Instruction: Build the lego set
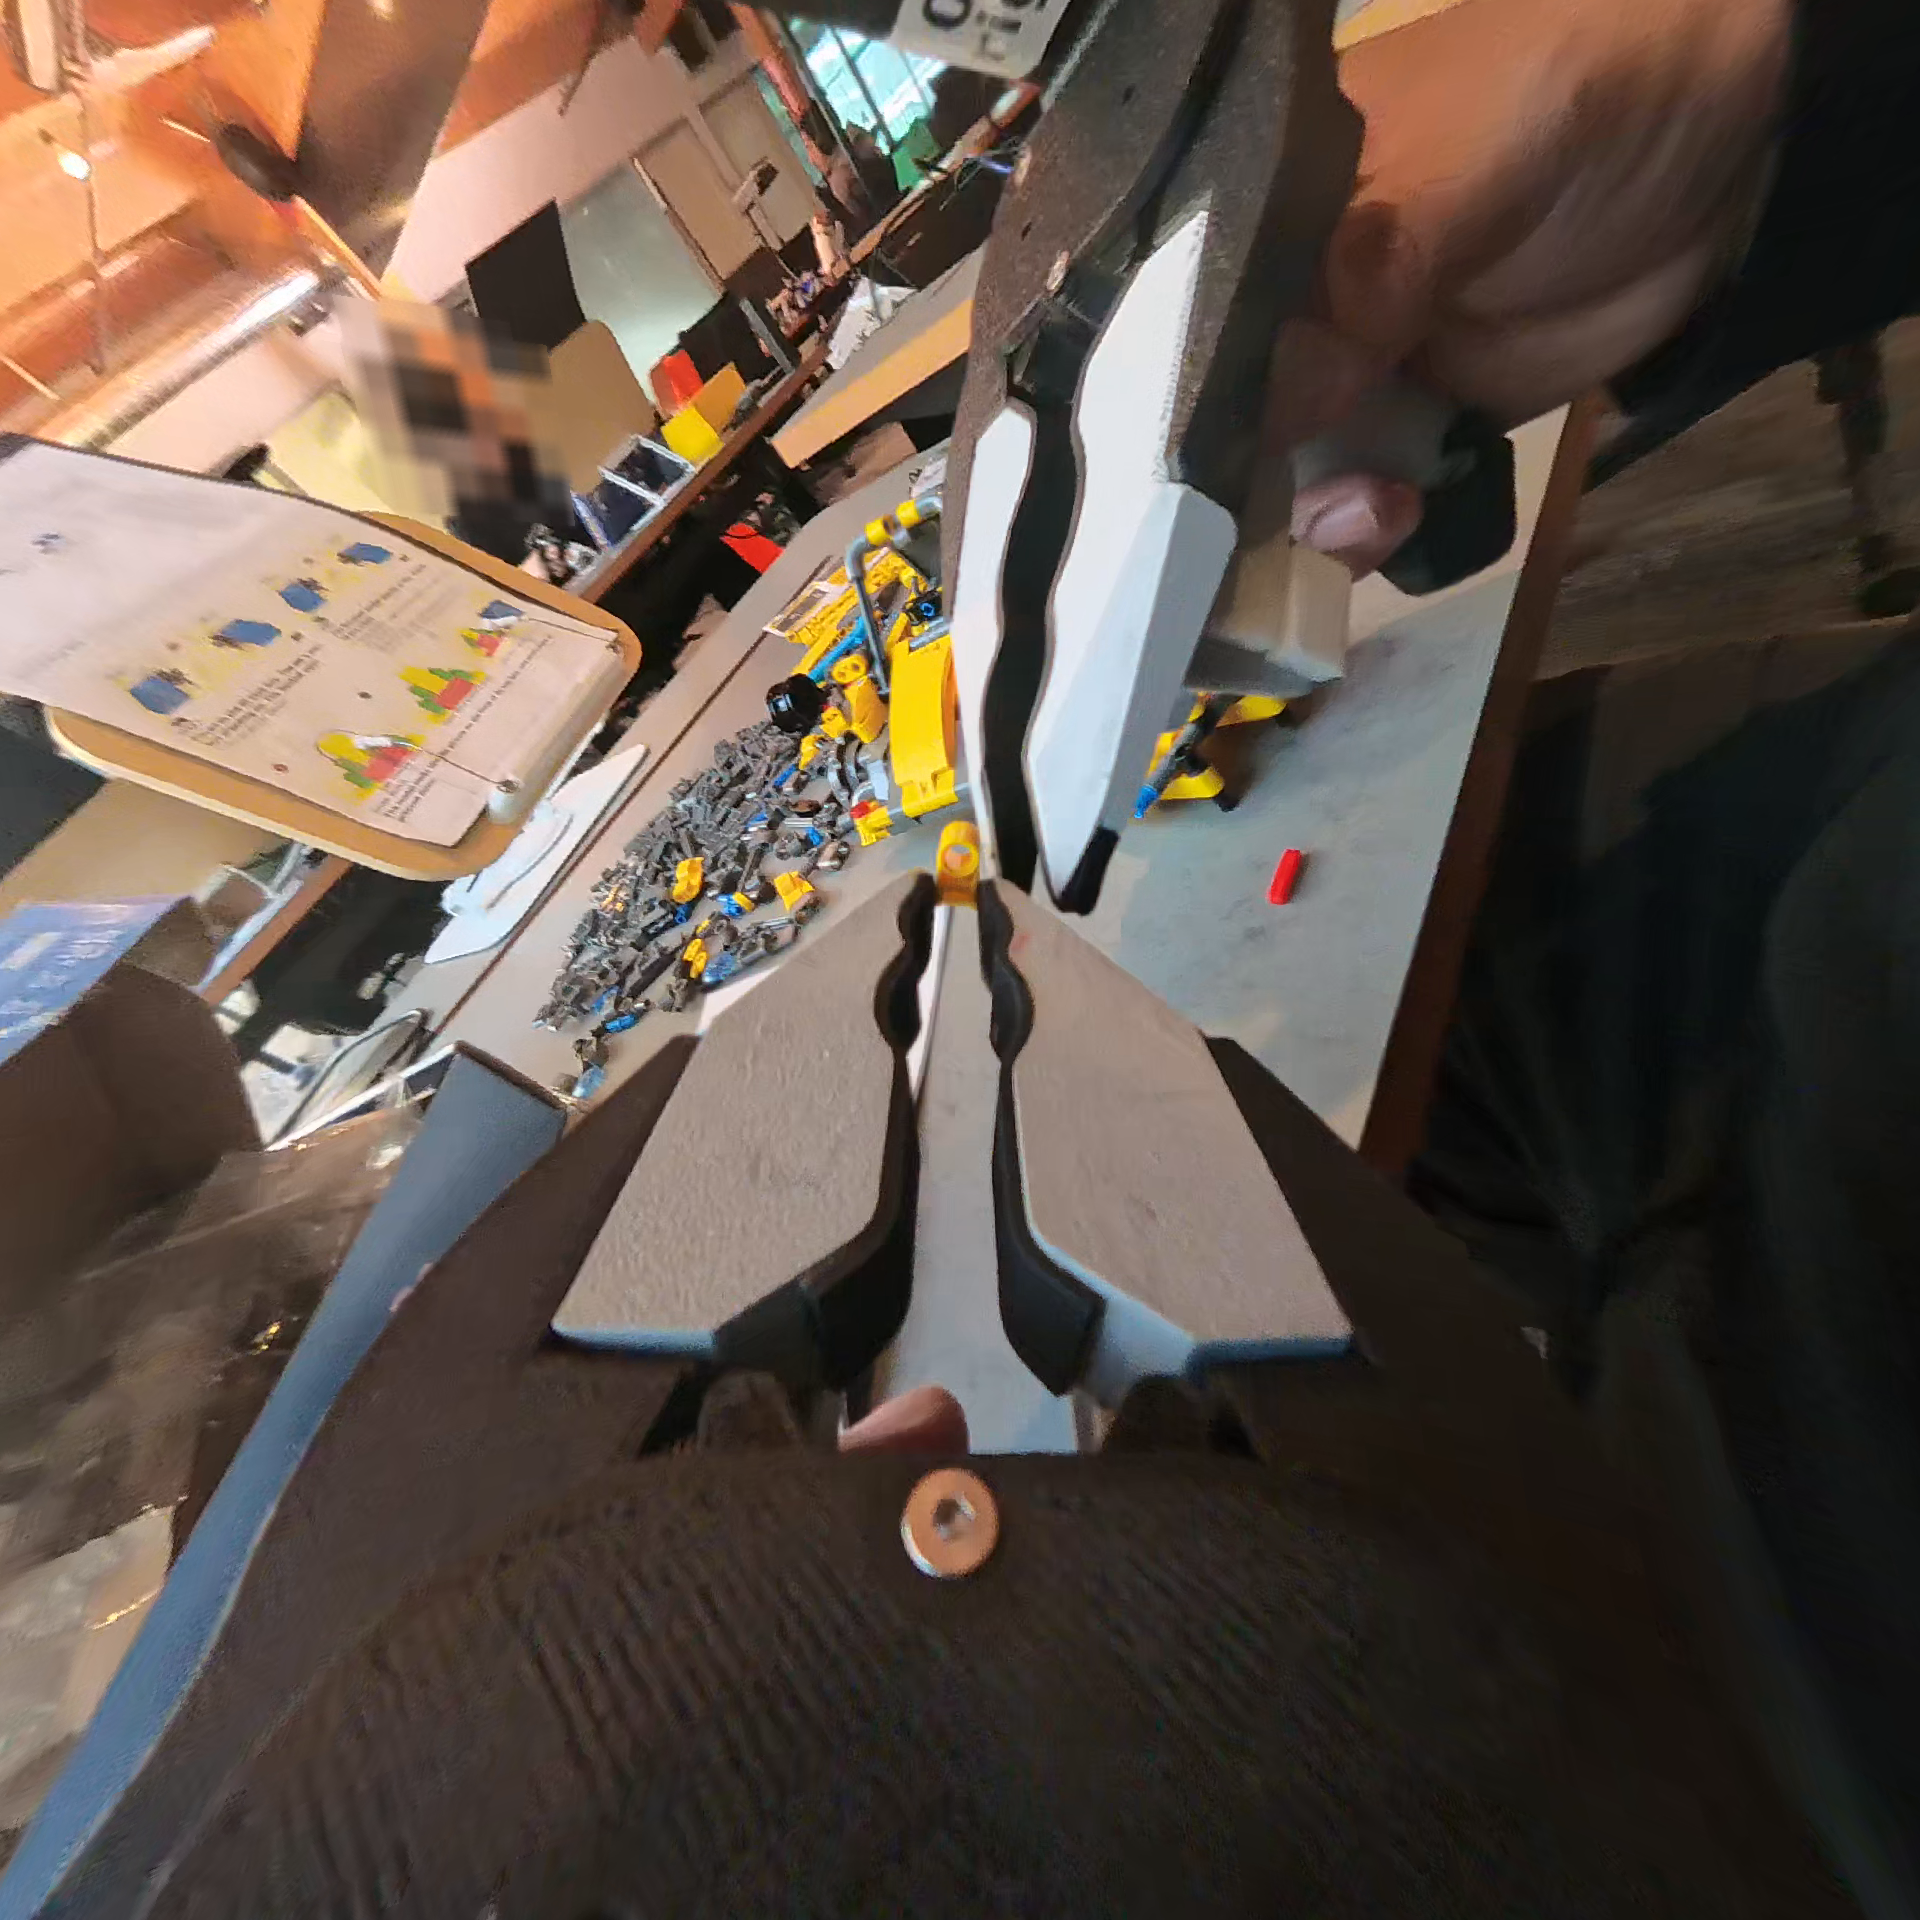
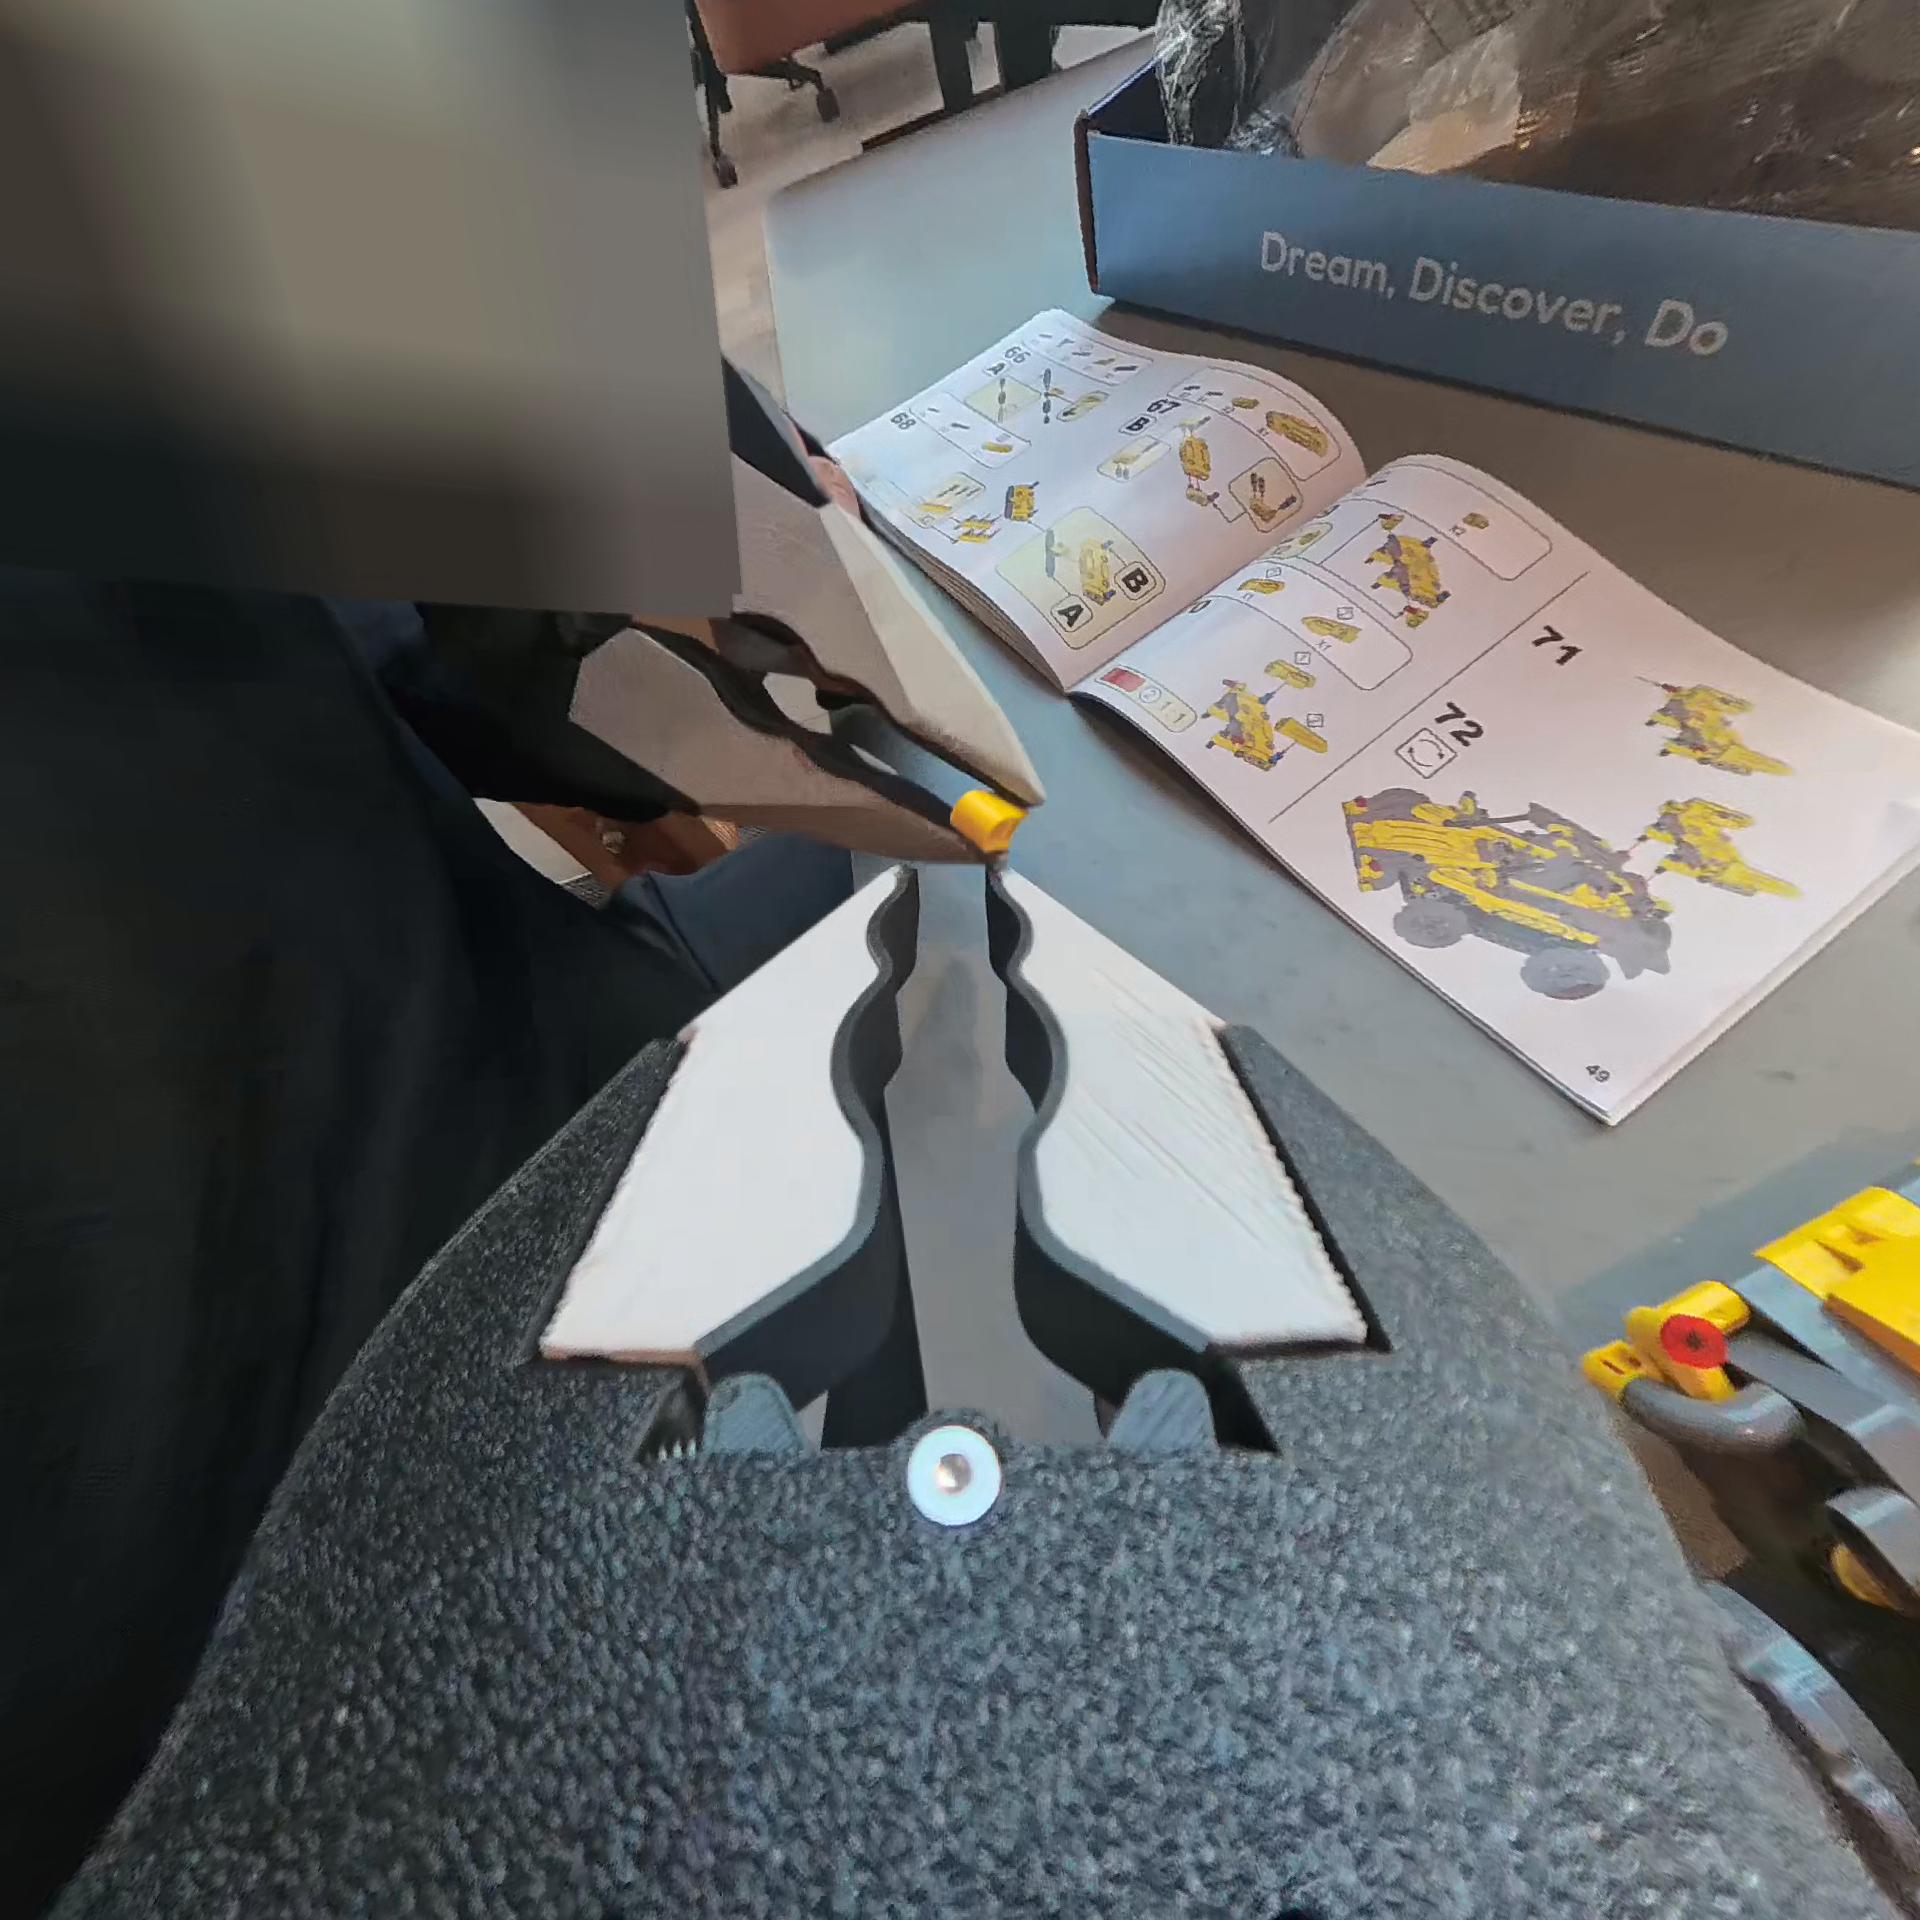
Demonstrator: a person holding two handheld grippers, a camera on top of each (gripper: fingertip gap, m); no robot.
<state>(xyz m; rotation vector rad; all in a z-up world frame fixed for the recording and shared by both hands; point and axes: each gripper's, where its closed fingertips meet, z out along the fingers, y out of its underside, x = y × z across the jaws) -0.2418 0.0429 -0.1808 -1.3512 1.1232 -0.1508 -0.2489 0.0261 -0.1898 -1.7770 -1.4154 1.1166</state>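
**Small yellow connector pinched at left gripper's tips, right gripper alongside**

Item 1. Left gripper [image 1: 954,883]: I have it closed down narrow on one small yellow connector [image 1: 958,858], a short piece with a round hole, held at the very fingertips and lifted off the grey table [image 1: 1340,997]. So little pad is on the piece that, in my judgement, it could twist; I would keep pressure even and move slowly.

Item 2. Right gripper [image 2: 951,871]: nothing between its fingers, which stand slightly parted with a slim gap. Its tips sit just beside the connector, almost touching it. I would line the gap up square with the piece before any closing.

Item 3. Partly built yellow model [image 1: 904,686]: one, farther along the table.

Item 4. Heap of loose parts [image 1: 707,883]: one pile, grey, blue and yellow; too many and too small to count.

Item 5. Red piece [image 1: 1286,875]: one, alone.

Item 6. Open instruction booklet [image 2: 1403,665]: one, flat on the table.

Item 7. Blue box [image 2: 1507,281]: one, behind the booklet.

Item 8. Printed sheet on a stand [image 1: 301,644]: one.
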